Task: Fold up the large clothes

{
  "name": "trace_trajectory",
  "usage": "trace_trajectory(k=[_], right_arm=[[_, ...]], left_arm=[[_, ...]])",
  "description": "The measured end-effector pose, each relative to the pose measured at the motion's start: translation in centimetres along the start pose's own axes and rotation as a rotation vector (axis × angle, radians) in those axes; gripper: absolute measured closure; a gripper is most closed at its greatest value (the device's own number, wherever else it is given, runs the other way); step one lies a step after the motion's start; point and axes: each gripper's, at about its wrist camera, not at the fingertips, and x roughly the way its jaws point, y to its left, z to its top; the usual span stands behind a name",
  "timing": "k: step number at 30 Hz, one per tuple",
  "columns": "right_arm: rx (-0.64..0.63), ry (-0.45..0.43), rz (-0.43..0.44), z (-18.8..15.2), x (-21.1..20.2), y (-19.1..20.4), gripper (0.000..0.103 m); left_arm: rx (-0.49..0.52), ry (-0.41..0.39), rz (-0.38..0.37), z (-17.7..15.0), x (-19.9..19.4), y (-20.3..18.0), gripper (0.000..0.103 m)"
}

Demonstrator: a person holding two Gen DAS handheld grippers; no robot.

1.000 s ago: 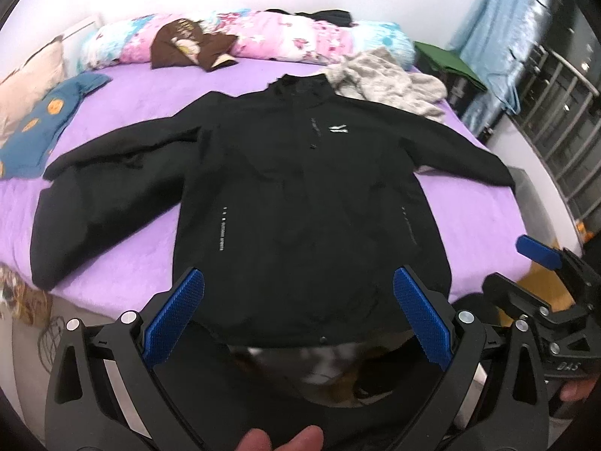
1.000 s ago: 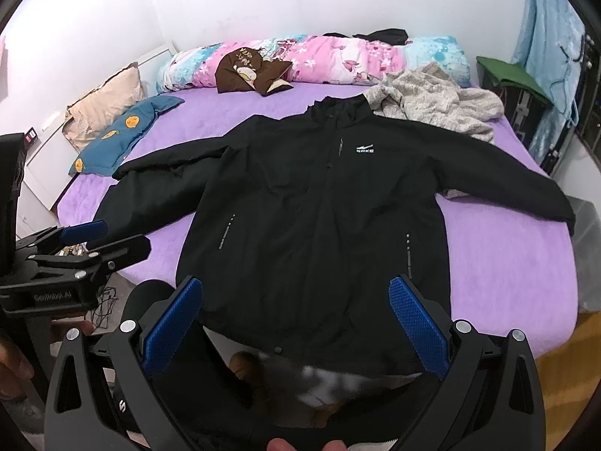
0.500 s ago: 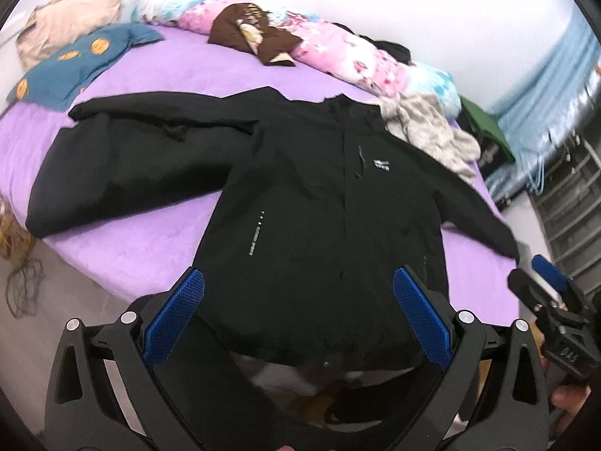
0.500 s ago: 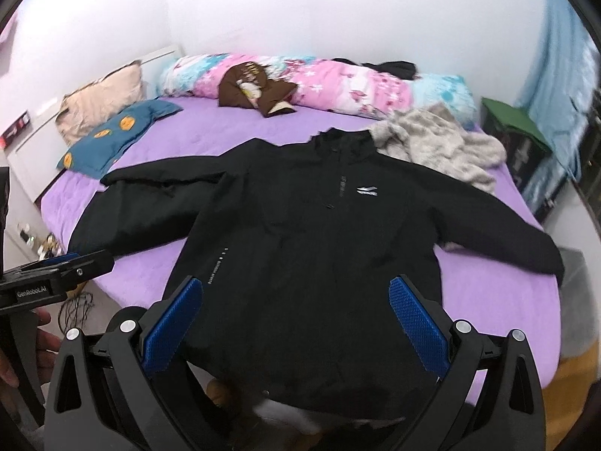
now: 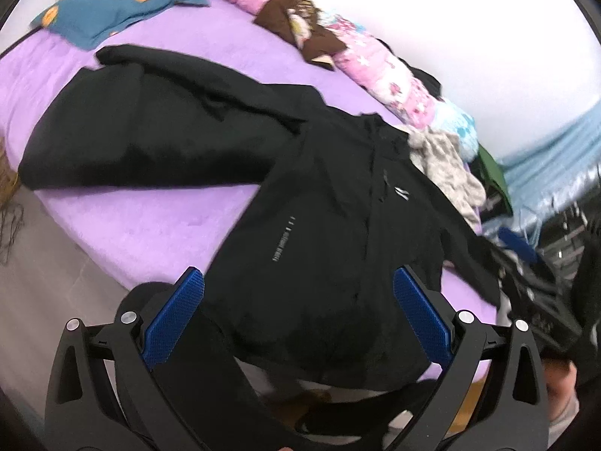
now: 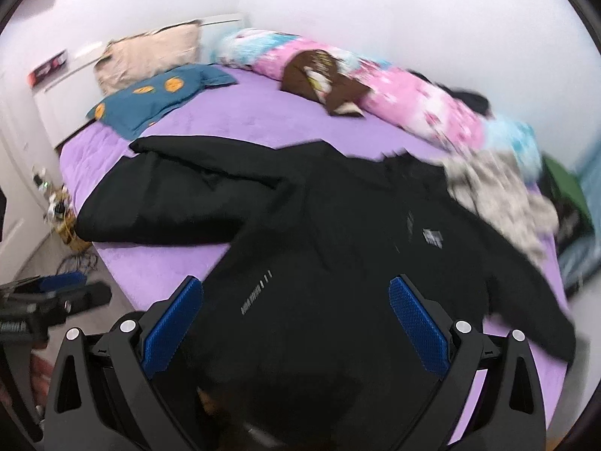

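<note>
- The jacket lies spread front-up on the bed, its hem hanging over the near edge.
- Its one sleeve stretches out to the left across the bed; the other sleeve runs to the right.
- Behind the left sleeve, a flat cushion lies near the bed's far left corner, with a pillow behind it against the wall.
- A rolled quilt lies along the far edge of the bed, with a small garment on top of it.
- A crumpled garment sits just beside the jacket's collar, to the right.
- The left gripper and the right gripper hover over the hem, both with jaws spread wide, holding nothing.
</note>
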Motion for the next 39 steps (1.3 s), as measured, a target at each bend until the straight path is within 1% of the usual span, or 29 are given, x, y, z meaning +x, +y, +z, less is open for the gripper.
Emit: trace_trajectory(k=[4,6,9,12,13,14,15,16,18,20,23,26,29,31,32,33,38,39], right_arm=[[-0.17,-0.036,0.016,5.2,4.2,4.6,0.005],[-0.269,-0.06,-0.004,7.2,6.4,7.0,0.005],[-0.398,-0.085,-0.004,10.4,10.1,10.9,0.005],[-0.473,-0.095,0.053,13.3,14.2,14.4,0.005],[-0.492,-0.098,0.066,13.8,15.3,15.3,0.005],[-0.516,-0.087,0.098,14.6,17.1,16.7,0.005],[-0.557,-0.095,0.094,15.2,19.0,18.2,0.005],[-0.622,-0.118,0.073,15.5,20.8,19.8,0.005],[-0.717,-0.123,0.072,15.8,24.1,22.2,0.005],[-0.748,-0.11,0.081,16.8,27.3,24.4,0.005],[-0.758,-0.118,0.086,18.3,30.4,27.0,0.005],[-0.795,-0.098,0.105,19.3,33.7,29.8,0.005],[-0.888,-0.107,0.079,18.8,36.2,31.8,0.005],[-0.934,-0.098,0.066,18.5,37.5,32.9,0.006],[-0.941,-0.1,0.057,18.5,37.9,33.1,0.008],[-0.941,-0.101,0.053,18.5,38.2,33.3,0.012],[-0.923,-0.089,0.031,18.8,39.0,32.8,0.016],[-0.926,-0.085,0.026,18.9,39.3,32.7,0.02]], left_arm=[[-0.059,-0.021,0.026,1.3,0.5,3.3,0.006],[-0.089,-0.029,0.038,1.8,0.7,5.0,0.006],[-0.165,-0.066,0.045,2.8,1.2,9.0,0.006],[-0.238,-0.093,0.079,4.4,1.5,12.9,0.006],[-0.262,-0.092,0.082,4.8,1.6,14.1,0.006],[-0.285,-0.091,0.091,5.1,1.7,15.2,0.006],[-0.316,-0.1,0.105,5.3,1.6,16.8,0.006],[-0.339,-0.107,0.114,5.3,1.5,17.8,0.006],[-0.373,-0.107,0.128,5.0,1.4,19.4,0.006],[-0.411,-0.101,0.137,4.5,1.5,21.2,0.006],[-0.437,-0.098,0.159,3.5,1.2,22.6,0.006],[-0.469,-0.094,0.162,2.8,1.3,23.7,0.006],[-0.497,-0.096,0.172,2.6,1.4,24.8,0.006],[-0.507,-0.103,0.187,2.5,1.2,25.3,0.006],[-0.512,-0.114,0.199,2.6,1.0,25.4,0.006],[-0.515,-0.119,0.203,2.6,0.9,25.5,0.006],[-0.527,-0.119,0.2,2.6,1.2,25.7,0.006],[-0.528,-0.117,0.201,2.6,1.3,25.7,0.006]])
